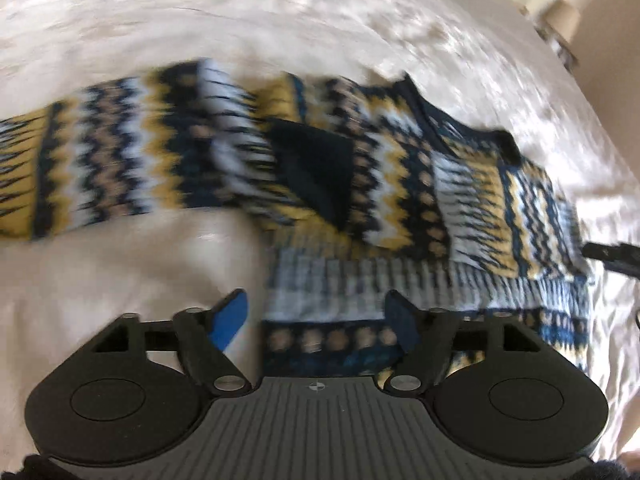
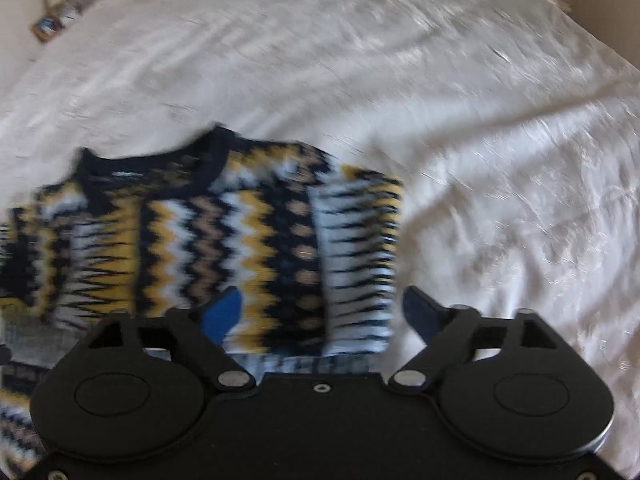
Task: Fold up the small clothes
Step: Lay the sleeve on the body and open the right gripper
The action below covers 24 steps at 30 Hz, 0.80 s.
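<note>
I have both tongs spread wide with nothing between the pads. My left gripper (image 1: 318, 318) hangs over the ribbed hem of the patterned sweater (image 1: 360, 184), its blue pads (image 1: 230, 320) standing clear of the knit on either side of the hem's edge. One sleeve (image 1: 100, 168) stretches away to the left of those tongs across the white bedsheet (image 1: 280, 20); the other sleeve is folded in over the body, its dark cuff (image 1: 316, 168) lying straight ahead of the tongs. At the right edge of that view I see a dark bit of the other tool (image 1: 612, 256).

My right gripper (image 2: 320, 312) is opened about as far as it goes, empty, hovering above the folded sleeve edge of the sweater (image 2: 224, 232). The dark neckline (image 2: 160, 160) lies ahead and left of these tongs, bare bedsheet (image 2: 480, 140) to their right. Both views are blurred.
</note>
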Tool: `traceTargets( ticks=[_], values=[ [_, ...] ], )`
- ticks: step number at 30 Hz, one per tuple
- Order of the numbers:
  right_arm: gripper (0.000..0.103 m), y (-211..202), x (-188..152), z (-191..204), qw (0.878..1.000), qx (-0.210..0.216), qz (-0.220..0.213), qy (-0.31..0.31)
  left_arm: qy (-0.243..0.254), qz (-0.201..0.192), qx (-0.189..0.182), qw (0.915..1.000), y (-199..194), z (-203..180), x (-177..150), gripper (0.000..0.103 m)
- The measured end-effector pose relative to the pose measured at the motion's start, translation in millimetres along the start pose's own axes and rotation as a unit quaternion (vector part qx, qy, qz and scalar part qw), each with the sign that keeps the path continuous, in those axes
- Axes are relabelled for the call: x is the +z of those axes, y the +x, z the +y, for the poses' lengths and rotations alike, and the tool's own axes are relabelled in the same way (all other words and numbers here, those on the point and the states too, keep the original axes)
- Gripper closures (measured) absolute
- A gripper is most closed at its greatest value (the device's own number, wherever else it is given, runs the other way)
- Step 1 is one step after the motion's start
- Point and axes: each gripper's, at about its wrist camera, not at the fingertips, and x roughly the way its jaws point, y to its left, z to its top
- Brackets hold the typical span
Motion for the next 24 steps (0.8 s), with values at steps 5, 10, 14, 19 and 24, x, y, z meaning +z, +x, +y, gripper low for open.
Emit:
traceTargets(
  ticks=[5,10,14,19,24],
  values=[
    [0.001,-21.7,-12.1,36.7,0.998,0.056,-0.01,-0.021,-0.038,-0.044,0.051,0.997,-31.6,43.8,-4.4,0.024],
    [0.0,-29.5,-34.9,72.6,0.994,0.101,0.028,-0.036,-0.088,-0.079,0.102,0.9878,-54.1,96.0,-2.6,0.024],
    [0.0,-39.3,-55.0,99.5,0.991,0.117,0.04,-0.057,-0.116,-0.099,0.132,0.9793,-65.6,138.3,6.5,0.024],
    [0.001,-48.6,-67.1,124.1,0.988,0.131,0.046,-0.073,-0.164,-0.115,0.157,0.9672,-69.1,187.7,15.9,0.024],
    [0.0,-54.4,-68.2,144.7,0.987,0.133,0.046,-0.08,-0.204,-0.118,0.171,0.9565,-65.9,232.2,21.2,0.024]
  ],
)
